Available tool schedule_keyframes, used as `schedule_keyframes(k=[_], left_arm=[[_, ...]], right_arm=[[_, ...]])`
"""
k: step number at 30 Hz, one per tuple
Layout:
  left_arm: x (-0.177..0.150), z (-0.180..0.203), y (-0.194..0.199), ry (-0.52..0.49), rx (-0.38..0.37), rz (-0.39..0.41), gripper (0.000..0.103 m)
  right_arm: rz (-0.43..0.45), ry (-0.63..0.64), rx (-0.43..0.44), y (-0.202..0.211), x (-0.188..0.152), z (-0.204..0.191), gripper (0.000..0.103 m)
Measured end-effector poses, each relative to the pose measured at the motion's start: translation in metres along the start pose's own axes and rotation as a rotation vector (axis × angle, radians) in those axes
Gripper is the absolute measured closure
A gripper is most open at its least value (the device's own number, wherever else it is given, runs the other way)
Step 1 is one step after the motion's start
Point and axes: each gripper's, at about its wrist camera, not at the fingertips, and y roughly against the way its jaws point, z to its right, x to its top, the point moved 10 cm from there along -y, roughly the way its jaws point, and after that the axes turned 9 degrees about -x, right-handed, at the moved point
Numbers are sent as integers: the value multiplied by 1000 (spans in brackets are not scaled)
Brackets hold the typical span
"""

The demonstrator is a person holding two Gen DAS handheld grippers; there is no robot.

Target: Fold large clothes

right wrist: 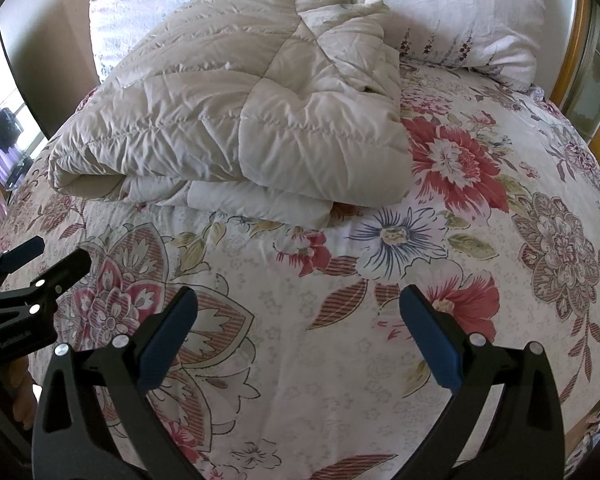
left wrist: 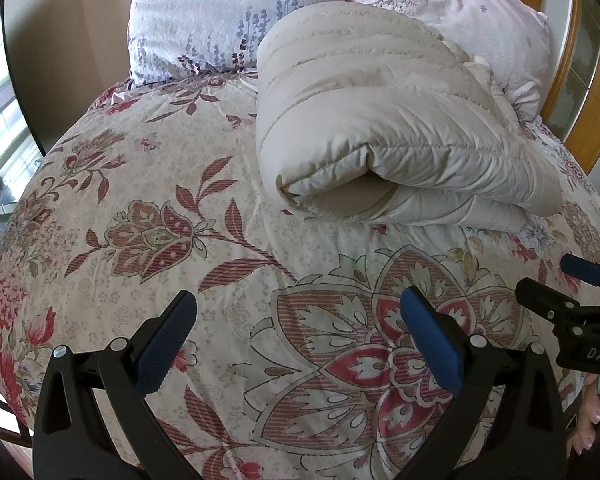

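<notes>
**Both tongs wide open, empty; garment folded on bed**

Left tongs (left wrist: 298,322) spread wide at lower frame, holding nothing, above the floral bedspread (left wrist: 140,240). Right tongs (right wrist: 298,320) likewise spread and empty. The cream quilted garment (right wrist: 236,120) lies folded in a thick bundle at upper centre of the bed, just before the pillows (right wrist: 440,8).

Floral bedspread (left wrist: 140,208), 2 pillows (left wrist: 204,20), beige wall (left wrist: 72,40), bright window (left wrist: 0,128), wooden headboard (left wrist: 580,80).
</notes>
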Motion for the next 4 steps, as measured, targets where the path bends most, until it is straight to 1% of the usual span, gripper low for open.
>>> schedule_keyframes(k=[4], left_arm=[[1, -2, -1, -2, -1, -3, 1]], right_arm=[[0, 0, 1, 0, 0, 0, 2]])
